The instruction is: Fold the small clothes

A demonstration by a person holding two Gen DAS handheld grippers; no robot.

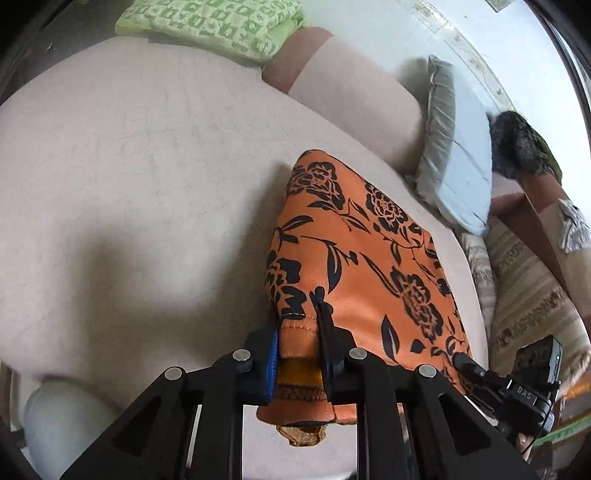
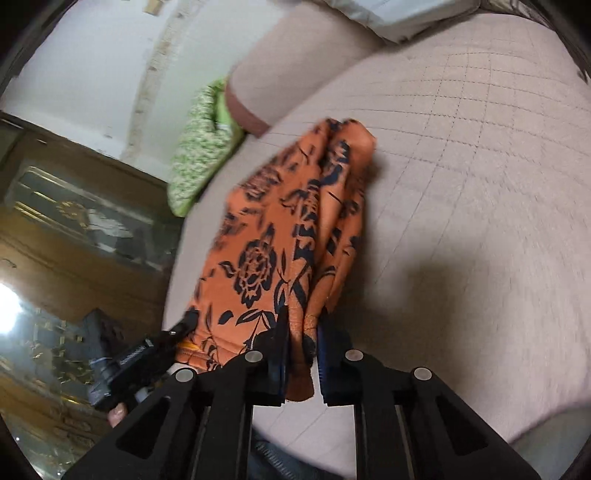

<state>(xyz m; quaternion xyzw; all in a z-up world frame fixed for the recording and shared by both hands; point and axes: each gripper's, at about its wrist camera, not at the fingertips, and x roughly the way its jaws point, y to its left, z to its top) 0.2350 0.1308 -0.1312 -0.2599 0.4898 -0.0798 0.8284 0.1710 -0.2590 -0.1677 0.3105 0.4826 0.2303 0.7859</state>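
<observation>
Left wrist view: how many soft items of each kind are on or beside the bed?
Orange floral garment: 1
Green patterned pillow: 1
Pale blue pillow: 1
Beige bolster: 1
Dark furry item: 1
Total: 5

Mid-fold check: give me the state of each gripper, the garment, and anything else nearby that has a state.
Left gripper: shut on the garment's hemmed edge.
Right gripper: shut on a bunched edge of the garment.
Garment: orange floral, held by both grippers, partly lifted, far end draping on the bed.
Green cloth: folded, lying at the bed's far end.
Blue pillow: leaning at the bed's side.
</observation>
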